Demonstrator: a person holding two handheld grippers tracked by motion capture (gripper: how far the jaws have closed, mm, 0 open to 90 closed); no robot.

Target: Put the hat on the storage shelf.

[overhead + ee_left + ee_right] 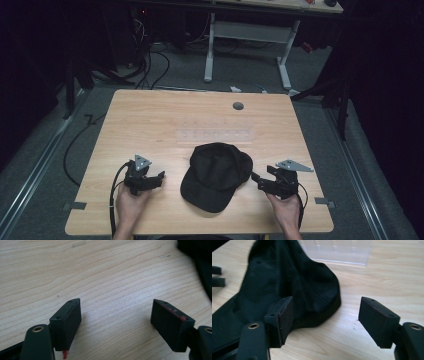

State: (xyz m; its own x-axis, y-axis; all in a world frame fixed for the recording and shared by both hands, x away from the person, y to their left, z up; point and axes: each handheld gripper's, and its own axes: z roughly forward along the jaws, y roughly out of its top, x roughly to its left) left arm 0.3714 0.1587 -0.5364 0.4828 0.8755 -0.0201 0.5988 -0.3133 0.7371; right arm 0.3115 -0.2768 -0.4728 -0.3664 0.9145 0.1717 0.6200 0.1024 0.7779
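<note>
Now the black cap (pixel 216 176) lies crown-up on the surface (pixel 150 125), brim toward me, soft and creased; my left gripper (pixel 116 315) and right gripper (pixel 325 315) are both released, empty.

Both hands enter from the near edge of the table (pixel 150 107), one gripper in each. Left hand (pixel 131 204) holds the left gripper (pixel 159 178) low over the table's near-left part, jaws pointing toward the table's middle and standing wide apart, nothing between them. Right hand (pixel 286 210) holds the right gripper (pixel 255 180) over the near-right part, pointing inward toward the left gripper, jaws fully spread and gripping nothing.
</note>
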